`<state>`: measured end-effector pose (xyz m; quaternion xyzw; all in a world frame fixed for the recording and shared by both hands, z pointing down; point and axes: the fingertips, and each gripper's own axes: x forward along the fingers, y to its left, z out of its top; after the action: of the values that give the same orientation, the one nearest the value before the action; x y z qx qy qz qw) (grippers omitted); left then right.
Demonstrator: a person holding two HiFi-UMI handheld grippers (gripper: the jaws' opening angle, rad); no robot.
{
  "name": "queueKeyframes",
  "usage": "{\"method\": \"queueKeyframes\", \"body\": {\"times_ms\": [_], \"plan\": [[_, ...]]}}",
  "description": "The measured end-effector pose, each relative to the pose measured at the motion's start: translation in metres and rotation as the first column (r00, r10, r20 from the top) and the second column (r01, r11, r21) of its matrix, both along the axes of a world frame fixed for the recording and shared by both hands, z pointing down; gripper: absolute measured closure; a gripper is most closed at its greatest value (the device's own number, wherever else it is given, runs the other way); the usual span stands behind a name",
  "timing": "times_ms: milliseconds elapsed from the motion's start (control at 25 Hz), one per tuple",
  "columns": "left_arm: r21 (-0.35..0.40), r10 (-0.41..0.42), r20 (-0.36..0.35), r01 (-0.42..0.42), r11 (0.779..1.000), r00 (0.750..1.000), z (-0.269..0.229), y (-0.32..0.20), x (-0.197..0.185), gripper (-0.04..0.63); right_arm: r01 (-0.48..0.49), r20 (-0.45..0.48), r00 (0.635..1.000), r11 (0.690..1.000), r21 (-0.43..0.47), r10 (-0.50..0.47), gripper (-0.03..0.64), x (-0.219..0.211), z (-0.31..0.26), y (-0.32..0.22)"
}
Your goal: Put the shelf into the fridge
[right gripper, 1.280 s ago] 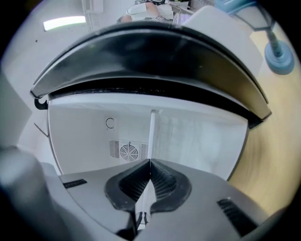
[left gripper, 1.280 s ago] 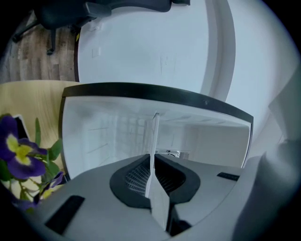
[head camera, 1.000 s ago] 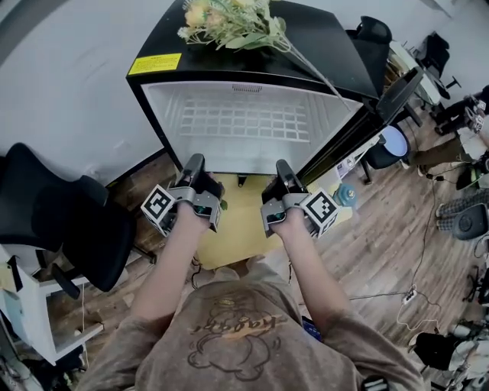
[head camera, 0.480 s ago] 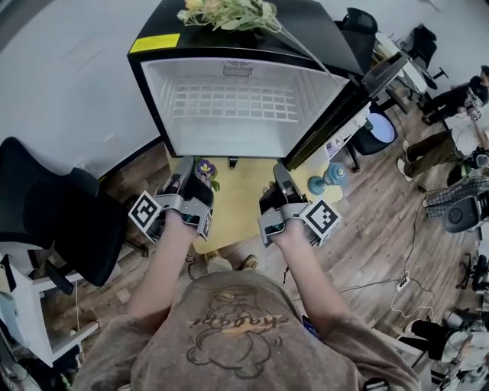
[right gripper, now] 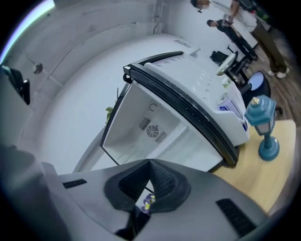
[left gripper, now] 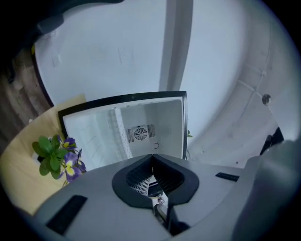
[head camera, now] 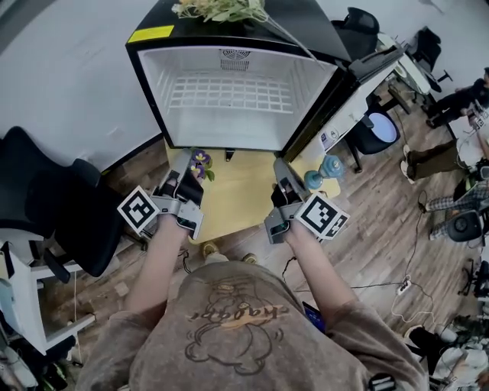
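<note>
The left tool [left gripper: 152, 157] and right tool [right gripper: 149, 161] are closed, empty; the white wire-grid shelf [head camera: 229, 92] inside the black fridge [head camera: 306, 23] looks light, stiff; grip its front bar

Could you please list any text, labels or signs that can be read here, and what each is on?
No text can be read.
Yellow label on the fridge top: print too small.
Sticker on the fridge door: blurred.
Script on the person's shirt: illegible.
Square markers on the cubes: patterns, no words.
</note>
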<state>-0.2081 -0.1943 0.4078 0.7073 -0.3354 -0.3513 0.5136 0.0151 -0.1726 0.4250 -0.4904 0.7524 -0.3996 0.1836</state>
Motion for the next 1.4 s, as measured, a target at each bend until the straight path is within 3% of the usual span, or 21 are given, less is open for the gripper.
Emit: {"method": "queueKeyframes", "body": {"times_ms": [80,200,360,520,640,840,1080,1160,1400], "plan": [[0.05,0.016,0.101,-0.021,0.999,0.995,-0.004,0.007,0.006,0.565,0.032,-0.092,0.995,0.999,0.039,-0.028,0.623,0.002,-0.004,0.004],[0.107,0.028,0.256,-0.057,0.993,0.966,-0.003,0.018,0.015,0.565,0.076,-0.206,0.977,0.993,0.085,-0.057,0.621,0.004,-0.007,0.012],[0.186,0.008,0.431,-0.098,0.978,0.902,0.002,0.031,0.021,0.565,0.124,-0.33,0.941,0.985,0.117,-0.079,0.618,0.002,-0.003,0.024],[0.257,-0.039,0.575,-0.135,0.957,0.817,0.005,0.045,0.025,0.565,0.153,-0.408,0.909,0.976,0.153,-0.078,0.618,0.001,0.0,0.037],[0.284,-0.069,0.64,-0.152,0.947,0.766,0.008,0.053,0.025,0.565,0.171,-0.453,0.888,0.97,0.175,-0.075,0.618,0.0,0.004,0.045],[0.331,-0.134,0.758,-0.2,0.922,0.638,0.014,0.065,0.029,0.565,0.189,-0.509,0.858,0.961,0.2,-0.062,0.618,-0.001,0.013,0.056],[0.335,-0.184,0.833,-0.212,0.918,0.522,0.034,0.071,0.025,0.566,0.196,-0.56,0.827,0.959,0.203,-0.05,0.618,0.0,0.029,0.062],[0.334,-0.189,0.845,-0.217,0.917,0.5,0.037,0.073,0.026,0.565,0.194,-0.57,0.821,0.96,0.202,-0.046,0.618,0.001,0.033,0.063],[0.309,-0.172,0.852,-0.211,0.927,0.495,0.041,0.074,0.027,0.566,0.188,-0.576,0.817,0.958,0.215,-0.031,0.618,0.002,0.032,0.065]]}}
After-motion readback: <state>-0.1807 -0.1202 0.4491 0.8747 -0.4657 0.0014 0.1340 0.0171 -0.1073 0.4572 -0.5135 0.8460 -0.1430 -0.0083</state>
